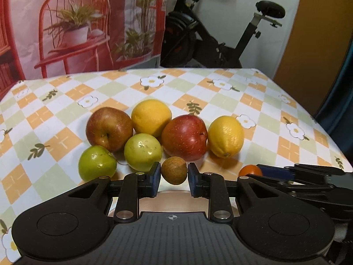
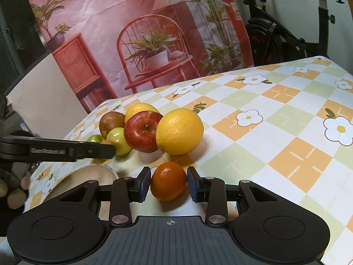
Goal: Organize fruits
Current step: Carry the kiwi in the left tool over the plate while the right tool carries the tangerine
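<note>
Right wrist view shows raised writing on the left gripper (image 2: 109, 146), too blurry to read, and that gripper hides part of a green apple (image 2: 95, 138). It squeezes a small brown fruit (image 1: 174, 170). The right gripper (image 2: 169, 182) pinches a small orange (image 2: 168, 181). A tan bowl (image 2: 88, 174) sits half hidden underneath, near the fruit pile (image 1: 184, 138) on the checked tablecloth (image 2: 275, 119).

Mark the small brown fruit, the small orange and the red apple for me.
small brown fruit (image 1: 174, 170), left wrist view, middle of its skin
small orange (image 2: 168, 181), right wrist view, front face
red apple (image 2: 142, 131), right wrist view, below its stem
</note>
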A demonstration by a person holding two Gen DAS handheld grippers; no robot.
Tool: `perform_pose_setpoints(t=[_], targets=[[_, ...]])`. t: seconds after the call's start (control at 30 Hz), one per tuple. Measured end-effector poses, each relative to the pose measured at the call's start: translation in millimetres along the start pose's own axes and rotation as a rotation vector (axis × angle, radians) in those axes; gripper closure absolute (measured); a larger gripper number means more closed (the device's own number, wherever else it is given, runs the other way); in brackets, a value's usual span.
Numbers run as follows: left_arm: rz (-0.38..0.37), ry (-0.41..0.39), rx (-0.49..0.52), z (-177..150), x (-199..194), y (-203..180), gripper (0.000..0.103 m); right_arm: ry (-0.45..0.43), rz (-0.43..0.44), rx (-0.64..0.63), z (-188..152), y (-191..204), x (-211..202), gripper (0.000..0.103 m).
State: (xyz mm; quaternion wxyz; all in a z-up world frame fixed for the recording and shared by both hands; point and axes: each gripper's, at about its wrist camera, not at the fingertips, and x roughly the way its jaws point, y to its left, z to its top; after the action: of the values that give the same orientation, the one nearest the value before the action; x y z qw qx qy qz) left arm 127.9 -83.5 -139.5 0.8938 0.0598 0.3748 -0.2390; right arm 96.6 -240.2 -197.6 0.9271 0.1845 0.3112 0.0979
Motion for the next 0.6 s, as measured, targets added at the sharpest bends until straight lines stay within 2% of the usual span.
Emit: perform_pose_setpoints(t=[0.37, 0.6], targets=[[0.031, -0.079, -0.001, -12.6, -45.2, 10.1, 0.075, -0.01, -0.009, -0.002, 3.0, 4.7, -3.8, 0.07], [0.046, -0.066, -0.027, -26.9, -60.8, 28.0, 0.075, -0.007, 0.025, -0.04, 3.9, 24.5, -11.2, 0.07]])
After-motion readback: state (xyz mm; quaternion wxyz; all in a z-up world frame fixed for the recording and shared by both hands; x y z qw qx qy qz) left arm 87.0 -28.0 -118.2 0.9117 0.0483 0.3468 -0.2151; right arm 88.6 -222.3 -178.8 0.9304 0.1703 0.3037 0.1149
